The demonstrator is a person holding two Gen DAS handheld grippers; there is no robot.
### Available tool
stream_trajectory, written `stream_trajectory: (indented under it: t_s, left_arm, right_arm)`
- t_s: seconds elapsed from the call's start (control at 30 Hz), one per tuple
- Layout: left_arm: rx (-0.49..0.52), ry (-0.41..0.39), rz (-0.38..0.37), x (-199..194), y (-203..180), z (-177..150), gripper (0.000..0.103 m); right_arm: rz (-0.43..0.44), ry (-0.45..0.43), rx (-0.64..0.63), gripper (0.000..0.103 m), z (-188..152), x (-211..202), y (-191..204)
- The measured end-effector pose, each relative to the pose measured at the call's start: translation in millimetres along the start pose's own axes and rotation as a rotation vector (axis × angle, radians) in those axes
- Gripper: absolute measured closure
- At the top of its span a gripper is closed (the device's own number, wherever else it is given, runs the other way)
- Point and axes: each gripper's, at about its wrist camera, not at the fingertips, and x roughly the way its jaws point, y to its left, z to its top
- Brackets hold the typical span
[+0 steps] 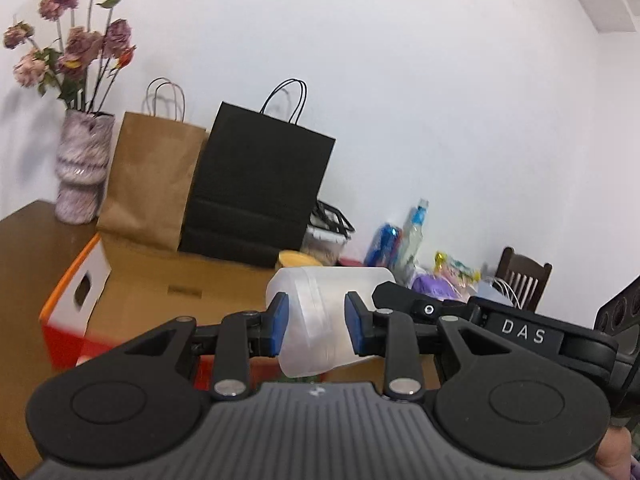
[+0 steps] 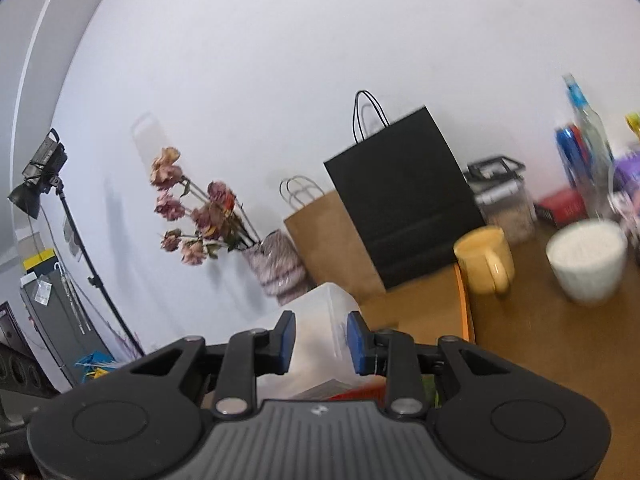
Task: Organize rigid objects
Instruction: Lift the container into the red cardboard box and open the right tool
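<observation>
Left wrist view: both the left claw (image 1: 316, 322) and right claw (image 2: 321, 338) pinch a translucent, ridged plastic box (image 1: 320, 312).

Bright, even indoor light, no glare. Soft shadows on white wall (image 1: 400, 80) left of flowers (image 1: 72, 40) and paper bag handles (image 1: 166, 96). Heavy fisheye bending, dark corners at frame edges. Motion blur in right wrist view: yellow mug (image 2: 486, 260), white bowl (image 2: 586, 260), bottle (image 2: 592, 152) right of black bag (image 2: 404, 200) smeared.
</observation>
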Motion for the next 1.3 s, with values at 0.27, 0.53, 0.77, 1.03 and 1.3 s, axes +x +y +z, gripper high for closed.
stream_trajectory:
  t_s: [0.27, 0.53, 0.77, 1.03, 1.3]
  left_arm:
    - [-0.031, 0.065, -0.014, 96, 32, 53, 0.073]
    - [-0.123, 0.265, 0.028, 215, 87, 45, 0.073]
    - [-0.221, 0.445, 0.089, 286, 126, 20, 0.079]
    - [-0.124, 0.423, 0.144, 264, 115, 30, 0.073]
    - [0.077, 0.261, 0.222, 141, 75, 70, 0.057]
  right_arm:
    - [-0.037, 0.064, 0.0, 0.075, 55, 92, -35]
    - [-0.158, 0.28, 0.096, 0.075, 48, 197, -102]
    - [-0.316, 0.416, -0.018, 0.076, 18, 257, -116]
    - [-0.361, 0.355, -0.157, 0.058, 11, 246, -97]
    - [-0.3, 0.162, -0.257, 0.028, 9, 141, -30]
